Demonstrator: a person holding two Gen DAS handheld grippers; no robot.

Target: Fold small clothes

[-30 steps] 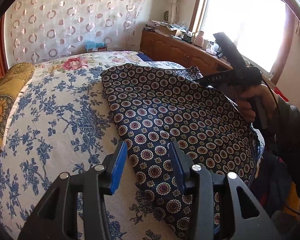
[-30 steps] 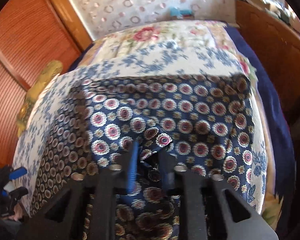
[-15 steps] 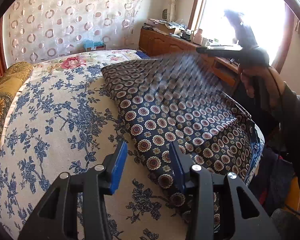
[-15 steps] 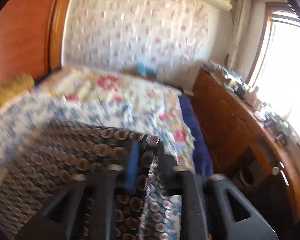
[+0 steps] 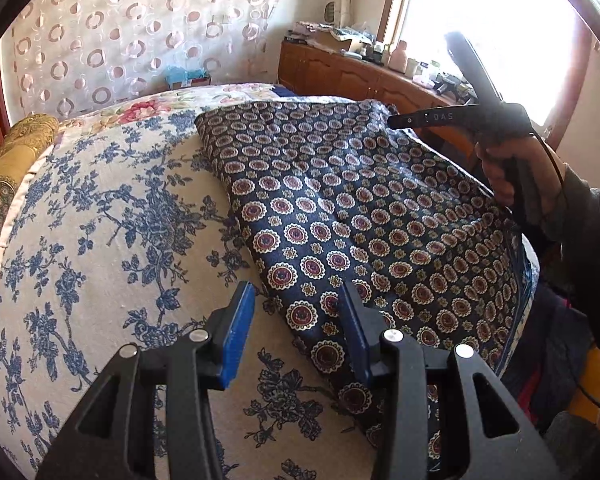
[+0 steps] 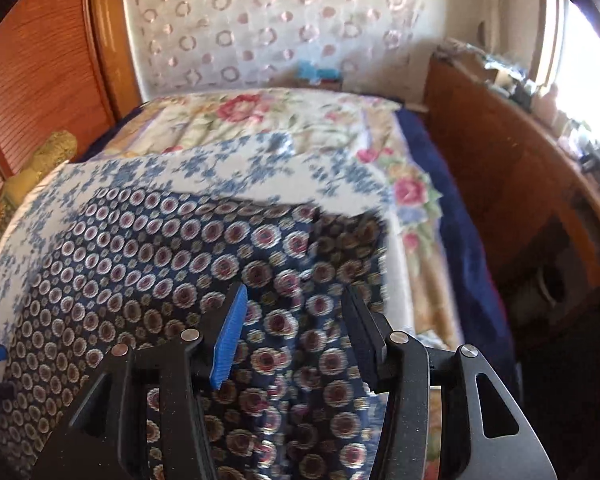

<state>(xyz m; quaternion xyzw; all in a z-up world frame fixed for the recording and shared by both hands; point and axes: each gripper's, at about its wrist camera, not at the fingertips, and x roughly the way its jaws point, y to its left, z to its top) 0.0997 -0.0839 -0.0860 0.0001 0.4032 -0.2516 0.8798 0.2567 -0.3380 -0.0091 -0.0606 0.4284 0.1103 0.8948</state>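
A navy garment with red and cream medallions (image 5: 352, 216) lies spread on the bed's right side; it also shows in the right wrist view (image 6: 172, 264). My left gripper (image 5: 296, 320) is open and empty, just above the garment's near left edge. My right gripper (image 6: 292, 328) is open and empty above the garment's near right part. In the left wrist view the right gripper (image 5: 396, 122) hangs over the garment's far right corner, held by a hand (image 5: 516, 176).
The bed has a white cover with blue flowers (image 5: 100, 240). A yellow patterned pillow (image 5: 4, 172) lies at the left edge. A wooden sideboard with clutter (image 5: 360, 76) stands under the window on the right. A wooden wardrobe (image 6: 40, 80) stands left.
My right gripper lifted the garment's right corner, laid it back down and opened, letting go of the cloth. The garment now lies flat. My left gripper stayed open and shifted slightly.
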